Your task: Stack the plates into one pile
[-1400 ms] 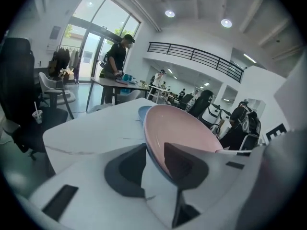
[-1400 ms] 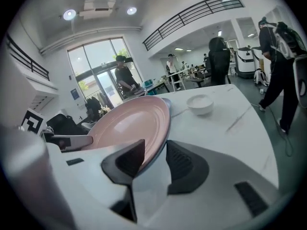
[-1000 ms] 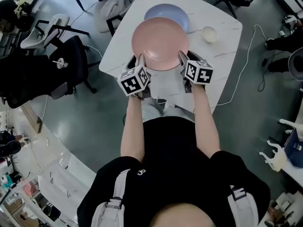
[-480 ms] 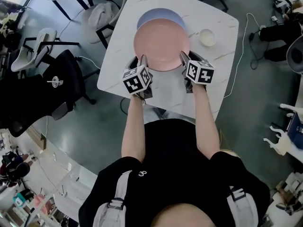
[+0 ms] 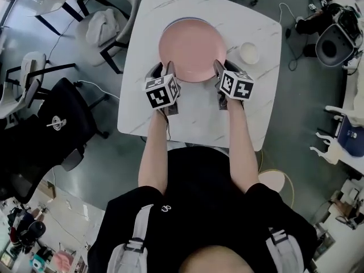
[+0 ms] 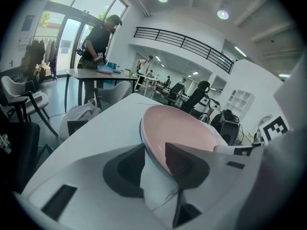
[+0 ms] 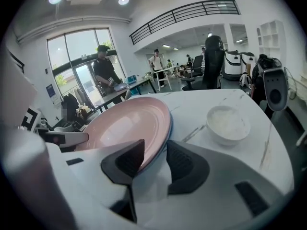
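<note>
Beneath pink plate (image 5: 190, 47), blue plate (image 7: 171, 121) nearly hidden, thin rim only

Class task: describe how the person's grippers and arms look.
Both the left gripper and right gripper have white bodies, dark grey ridged wedge pads and a cube of black-and-white square markers. Bare forearms; black short-sleeved T-shirt, grey buckled straps. The left gripper's jaws have just been opening, the pink plate's rim between them.

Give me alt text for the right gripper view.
The two jaws of the right claw straddle the near rim of a pink plate, which lies on a blue plate showing only as a thin edge. A white bowl stands apart to the right on the marble table; people stand in the office behind.
</note>
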Demonstrator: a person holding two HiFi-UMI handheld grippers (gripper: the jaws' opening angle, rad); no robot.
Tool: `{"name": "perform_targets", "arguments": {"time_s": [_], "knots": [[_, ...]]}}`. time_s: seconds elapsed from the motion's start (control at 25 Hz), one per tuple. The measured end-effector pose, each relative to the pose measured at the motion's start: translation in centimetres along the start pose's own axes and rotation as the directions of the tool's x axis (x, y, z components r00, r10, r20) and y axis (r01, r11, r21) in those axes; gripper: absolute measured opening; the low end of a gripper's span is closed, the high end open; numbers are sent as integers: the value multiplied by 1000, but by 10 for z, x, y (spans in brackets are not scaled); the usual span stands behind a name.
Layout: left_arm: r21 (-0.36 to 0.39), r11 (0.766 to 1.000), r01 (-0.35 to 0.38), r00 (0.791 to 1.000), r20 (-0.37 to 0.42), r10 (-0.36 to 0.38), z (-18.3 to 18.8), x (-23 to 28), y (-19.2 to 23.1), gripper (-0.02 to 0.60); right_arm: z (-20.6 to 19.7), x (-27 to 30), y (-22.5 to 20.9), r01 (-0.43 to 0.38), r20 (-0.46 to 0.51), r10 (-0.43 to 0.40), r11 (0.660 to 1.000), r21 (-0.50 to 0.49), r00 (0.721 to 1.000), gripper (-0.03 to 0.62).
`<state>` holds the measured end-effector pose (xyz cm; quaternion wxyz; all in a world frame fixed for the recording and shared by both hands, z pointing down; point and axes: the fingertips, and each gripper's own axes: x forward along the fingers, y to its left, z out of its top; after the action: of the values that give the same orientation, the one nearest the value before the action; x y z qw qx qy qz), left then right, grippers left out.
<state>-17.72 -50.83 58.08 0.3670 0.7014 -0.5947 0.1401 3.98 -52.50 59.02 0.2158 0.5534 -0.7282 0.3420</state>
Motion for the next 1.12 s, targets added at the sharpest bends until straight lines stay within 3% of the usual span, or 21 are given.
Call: {"name": "perform_targets", "arguments": {"time_s": [0.2,0.4,0.64,0.96,1.04,1.12], "knots": [[35,998,58,998,-30,-57,9,23,3,160,6,17,-6,80,9,-80,997,6,997,153],[139,990,2,1000,-10,-1,17,26,13,147,9,14,-18,166,47,-168,985,47,985,156],[69,997,40,999,8,-41,14,16,11,102,-4,-17,-22,202,60,-208,975,91,976,143],[78,997,18,996,91,-25,19,-15,-8,26,-26,-66,-33,192,123,-204,976,104,971,10],[90,995,34,992,116,-44,17,-29,-24,18,-22,-78,-30,150,157,-166,983,106,974,9],[112,993,48,987,150,-64,19,-44,-41,17,-13,-90,-18,57,211,-74,995,86,975,8]]}}
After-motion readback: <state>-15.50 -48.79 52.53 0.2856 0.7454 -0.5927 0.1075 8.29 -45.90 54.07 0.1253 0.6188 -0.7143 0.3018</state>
